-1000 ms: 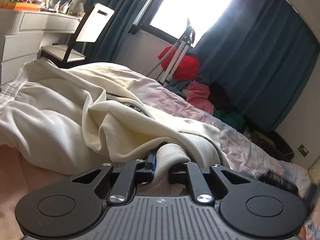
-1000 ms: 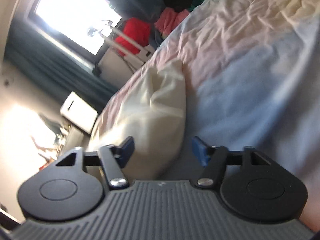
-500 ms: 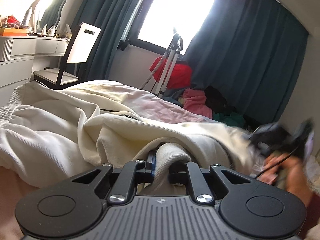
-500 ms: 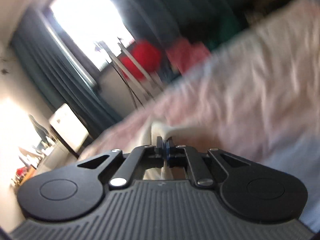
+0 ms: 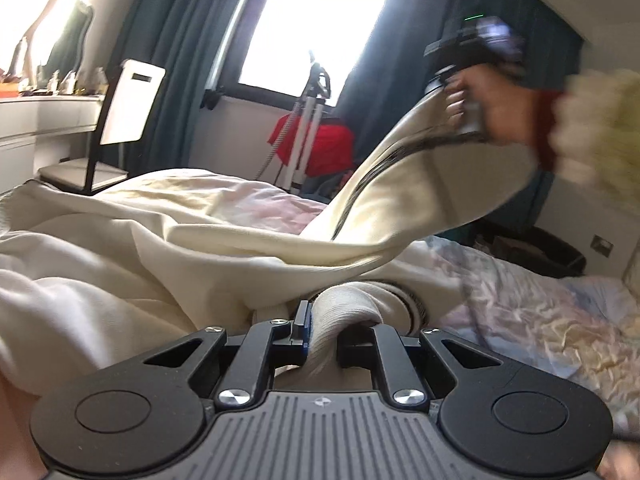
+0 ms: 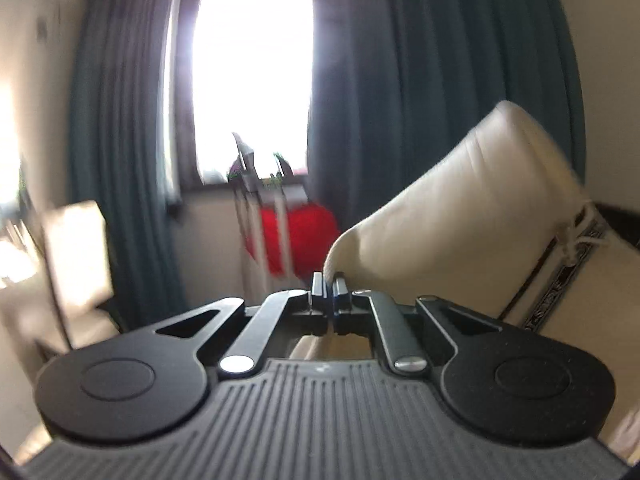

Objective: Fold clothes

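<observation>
A cream garment (image 5: pixel 120 264) with a black zip line lies crumpled across the bed. My left gripper (image 5: pixel 324 320) is shut on a ribbed cuff of it, low over the bedding. In the left wrist view a hand (image 5: pixel 492 108) holds my right gripper high at the upper right, and a stretch of cream cloth (image 5: pixel 420 184) rises to it. In the right wrist view my right gripper (image 6: pixel 330 292) is shut on a thin edge of the same garment (image 6: pixel 460 224), which hangs to the right with a black patterned trim (image 6: pixel 556 292).
The bed has a pastel crumpled sheet (image 5: pixel 540 300). Beyond it stand a window with dark teal curtains (image 5: pixel 400 80), a folded rack with a red item (image 5: pixel 316 148), a white chair (image 5: pixel 128 108), and a white dresser (image 5: pixel 40 120) at the left.
My right gripper shut on the garment's edge and lifted it high off the bed, pulling cloth up. My left gripper kept its hold on the cuff and stayed low.
</observation>
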A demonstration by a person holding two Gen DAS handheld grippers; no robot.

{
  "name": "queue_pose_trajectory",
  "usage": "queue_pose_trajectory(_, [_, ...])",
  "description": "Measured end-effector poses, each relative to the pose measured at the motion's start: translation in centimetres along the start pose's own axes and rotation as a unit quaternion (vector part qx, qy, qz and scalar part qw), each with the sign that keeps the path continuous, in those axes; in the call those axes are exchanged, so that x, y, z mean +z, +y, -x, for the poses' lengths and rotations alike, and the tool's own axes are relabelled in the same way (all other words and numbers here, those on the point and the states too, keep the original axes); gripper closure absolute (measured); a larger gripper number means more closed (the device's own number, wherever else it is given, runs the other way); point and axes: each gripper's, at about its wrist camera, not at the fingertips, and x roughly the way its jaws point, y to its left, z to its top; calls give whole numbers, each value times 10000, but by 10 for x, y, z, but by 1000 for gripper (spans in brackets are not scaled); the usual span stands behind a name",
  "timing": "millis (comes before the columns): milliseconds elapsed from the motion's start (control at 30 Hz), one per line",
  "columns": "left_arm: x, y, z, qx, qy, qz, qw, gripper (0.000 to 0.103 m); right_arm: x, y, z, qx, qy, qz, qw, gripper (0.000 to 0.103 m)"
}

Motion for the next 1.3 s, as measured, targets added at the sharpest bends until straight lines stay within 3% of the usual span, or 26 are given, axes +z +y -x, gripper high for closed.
queue_pose_trajectory(100, [-5, 2, -5, -87, -19, -33, 10000, 92, -38, 5, -38, -51, 573, -115, 9983, 93])
queue_pose_trajectory(167, [-6, 4, -8, -162, -32, -37, 9999, 92, -63, -8, -49, 195, 1117, -578, 9919, 91])
queue_pose_trajectory(200, [-7, 5, -9, -184, -36, -23, 9998, 92, -75, -15, -54, 331, 1394, -824, 9862, 82])
queue_pose_trajectory(233, [-7, 5, -9, -202, -38, -6, 9998, 92, -86, -22, -51, 390, 1521, -963, 9829, 63])
queue_pose_trajectory(300, [-6, 7, -9, -235, -32, 49, 9997, 92, -98, -31, -29, 479, 1446, -1028, 9830, 41])
queue_pose_trajectory(333, [-5, 9, -9, -250, -20, 91, 9996, 92, -104, -38, -13, 533, 1403, -1052, 9831, 37])
queue_pose_trajectory(467, [-2, 14, -10, -274, 30, 267, 9993, 92, -127, -61, 47, 353, 1530, -1355, 9783, 36])
queue_pose_trajectory(533, [-1, 15, -8, -250, 86, 353, 9990, 92, -153, -79, 86, 269, 1653, -1772, 9698, 34])
queue_pose_trajectory(600, [0, 14, -6, -210, 127, 397, 9989, 92, -185, -95, 113, 439, 1931, -2397, 9504, 34])
queue_pose_trajectory(667, [0, 11, -3, -133, 145, 353, 9992, 92, -222, -100, 115, 683, 2627, -3048, 9129, 34])
queue_pose_trajectory(767, [-1, 8, 0, -52, 125, 277, 9995, 92, -239, -87, 125, 756, 2688, -3238, 9040, 42])
queue_pose_trajectory(833, [-4, 6, 2, -9, 60, 172, 9998, 92, -249, -78, 132, 790, 2680, -3328, 9007, 82])
queue_pose_trajectory(900, [-6, 5, 4, 30, 14, 102, 9999, 92, -258, -69, 139, 824, 2672, -3417, 8972, 93])
queue_pose_trajectory(967, [-4, 5, 6, 15, -24, 86, 10000, 92, -253, -78, 169, 774, 2327, -3451, 9060, 94])
queue_pose_trajectory(1133, [8, -1, 33, -526, -498, -355, 9967, 92, -204, -81, 256, 555, 1304, -2688, 9527, 95])
queue_pose_trajectory(1300, [9, -17, 60, -1189, -658, -752, 9879, 88, -163, -99, 331, 204, 16, -2390, 9708, 94])
